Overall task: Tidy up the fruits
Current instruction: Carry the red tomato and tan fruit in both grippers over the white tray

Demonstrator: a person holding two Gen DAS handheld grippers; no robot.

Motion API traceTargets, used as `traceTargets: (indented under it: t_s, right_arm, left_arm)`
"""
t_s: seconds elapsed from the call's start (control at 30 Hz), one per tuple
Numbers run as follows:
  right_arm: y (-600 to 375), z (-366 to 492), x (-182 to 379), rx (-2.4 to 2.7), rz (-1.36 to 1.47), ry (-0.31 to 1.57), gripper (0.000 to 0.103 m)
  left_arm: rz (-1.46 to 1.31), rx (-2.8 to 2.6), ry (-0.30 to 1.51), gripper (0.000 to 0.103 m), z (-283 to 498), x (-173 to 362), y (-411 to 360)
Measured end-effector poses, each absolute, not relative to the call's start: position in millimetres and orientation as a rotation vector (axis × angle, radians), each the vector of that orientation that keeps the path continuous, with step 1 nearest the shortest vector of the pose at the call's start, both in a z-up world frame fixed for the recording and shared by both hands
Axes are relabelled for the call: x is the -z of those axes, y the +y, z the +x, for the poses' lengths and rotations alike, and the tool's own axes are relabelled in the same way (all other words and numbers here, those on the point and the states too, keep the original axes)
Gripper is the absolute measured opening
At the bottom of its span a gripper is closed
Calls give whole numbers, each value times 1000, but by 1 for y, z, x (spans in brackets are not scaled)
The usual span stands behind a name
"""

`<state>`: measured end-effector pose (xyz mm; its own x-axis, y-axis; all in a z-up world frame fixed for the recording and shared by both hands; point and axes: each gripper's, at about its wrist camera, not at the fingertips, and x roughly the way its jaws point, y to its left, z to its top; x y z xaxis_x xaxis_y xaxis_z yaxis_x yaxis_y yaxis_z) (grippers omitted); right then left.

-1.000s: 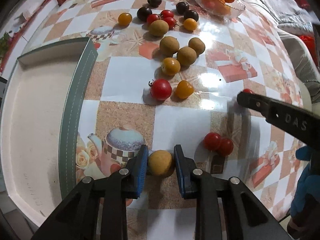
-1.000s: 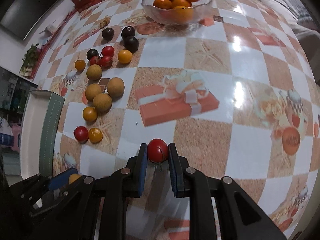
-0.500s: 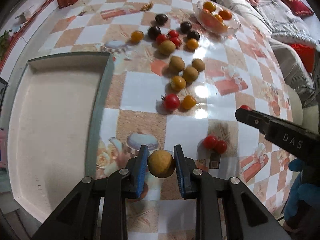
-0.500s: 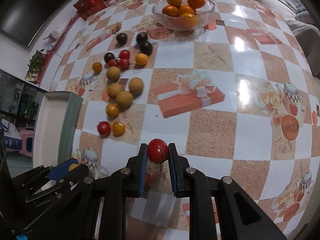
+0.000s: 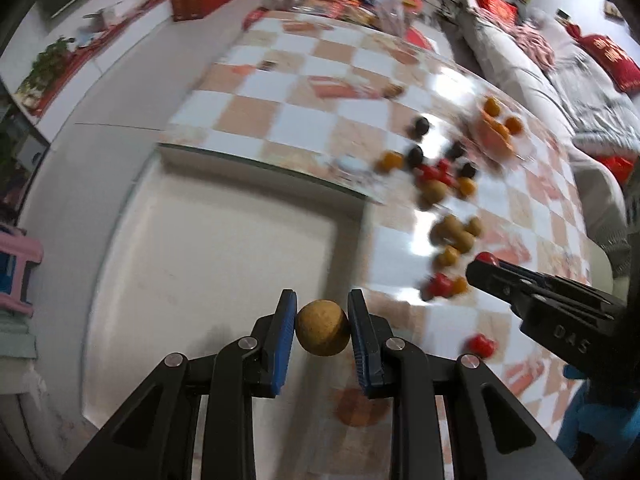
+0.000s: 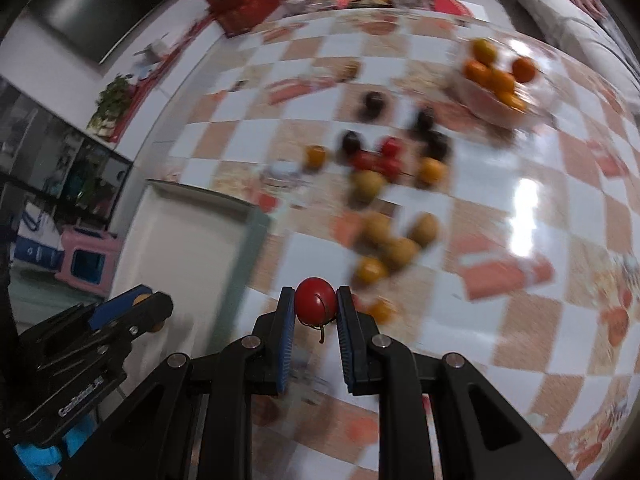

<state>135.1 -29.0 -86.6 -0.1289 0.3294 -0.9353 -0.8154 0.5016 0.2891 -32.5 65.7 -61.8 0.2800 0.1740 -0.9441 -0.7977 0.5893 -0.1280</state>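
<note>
My left gripper (image 5: 322, 333) is shut on a round brown longan-like fruit (image 5: 322, 333) and holds it above the right edge of the white tray (image 5: 208, 264). My right gripper (image 6: 315, 307) is shut on a red cherry tomato (image 6: 315, 301) and hangs above the table near the tray's right rim (image 6: 256, 236). The right gripper also shows in the left wrist view (image 5: 492, 270), and the left gripper shows in the right wrist view (image 6: 132, 312). Several loose fruits (image 6: 392, 240), brown, orange, red and dark, lie blurred on the checkered table.
A glass bowl of oranges (image 6: 496, 84) stands at the far right of the table. Two red tomatoes (image 5: 480, 345) lie near the front. Red boxes (image 6: 244, 4) and clutter line the far edge. A sofa (image 5: 560, 80) is on the right.
Both grippers have risen and swung left toward the tray, each keeping its fruit. The tray now fills the middle of the left wrist view. The scene is motion-blurred.
</note>
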Motion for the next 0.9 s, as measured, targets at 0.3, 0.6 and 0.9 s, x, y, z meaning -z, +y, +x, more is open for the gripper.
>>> traceTargets:
  t_s: [0.3,0.6,0.9]
  right_arm:
    - [39,80,103,-1160,-523,1398,22]
    - [74,50,136,-1157,-628,1435,22]
    - [83,39,155,-1129,-724,1450,23]
  left_arm:
    - [-687,-853,1145,28,-74,90,121]
    - [-713,-861,1201,28,-90,122,135]
    - [-699,-842,1219,28,-90,131,132]
